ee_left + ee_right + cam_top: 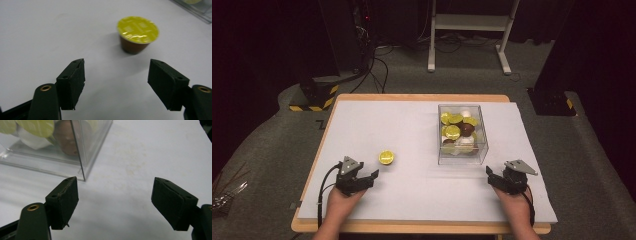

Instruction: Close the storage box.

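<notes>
A coffee capsule with a yellow foil lid and a brown body stands alone on the white table top. In the left gripper view the capsule sits upright just beyond the jaws. My left gripper is open, empty, and a short way to the capsule's near left. A clear plastic box holds several capsules, yellow, brown and white. My right gripper is open and empty, close to the box's near right corner.
The white board lies on a wooden table with bare room between the two grippers. Beyond the table are a grey carpet, cables, a white desk frame and a black stand with yellow-black tape.
</notes>
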Available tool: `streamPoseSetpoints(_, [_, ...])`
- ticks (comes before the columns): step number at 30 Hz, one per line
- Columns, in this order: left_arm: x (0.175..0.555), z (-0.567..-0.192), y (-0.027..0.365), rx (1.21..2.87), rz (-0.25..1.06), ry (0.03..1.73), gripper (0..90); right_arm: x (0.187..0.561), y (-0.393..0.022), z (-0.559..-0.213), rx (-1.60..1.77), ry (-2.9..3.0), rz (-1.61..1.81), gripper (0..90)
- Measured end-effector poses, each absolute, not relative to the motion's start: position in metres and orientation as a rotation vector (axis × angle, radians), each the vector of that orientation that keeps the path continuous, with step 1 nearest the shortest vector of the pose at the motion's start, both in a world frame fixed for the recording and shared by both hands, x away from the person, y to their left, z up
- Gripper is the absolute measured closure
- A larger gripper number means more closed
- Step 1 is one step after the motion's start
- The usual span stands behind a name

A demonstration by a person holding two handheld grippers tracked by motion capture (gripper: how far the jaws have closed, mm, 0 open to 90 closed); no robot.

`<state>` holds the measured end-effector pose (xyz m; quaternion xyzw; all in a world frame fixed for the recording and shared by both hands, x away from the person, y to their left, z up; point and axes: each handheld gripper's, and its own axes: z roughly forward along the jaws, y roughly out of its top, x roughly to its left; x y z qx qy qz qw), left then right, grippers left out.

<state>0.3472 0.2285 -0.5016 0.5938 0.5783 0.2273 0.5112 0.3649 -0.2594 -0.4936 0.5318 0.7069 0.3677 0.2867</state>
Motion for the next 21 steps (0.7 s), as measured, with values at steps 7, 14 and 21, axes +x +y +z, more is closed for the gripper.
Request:
streamPoseSetpoints(7, [0.351, -0.509, 0.267, 1.452, 0.578, 1.505, 30.1, 0.361, -0.269, -0.498, 1.434, 1.936, 0.912, 22.9])
streamPoseSetpoints(14, [0.354, -0.512, 0.277, 1.377, 0.501, 1.553, 27.8, 0.362, -0.265, -0.501, 1.417, 1.990, 0.859, 23.3])
streamPoseSetpoints(21, [0.354, -0.513, 0.275, 1.376, 0.518, 1.546, 26.3, 0.360, -0.268, -0.501, 1.427, 1.963, 0.886, 23.4])
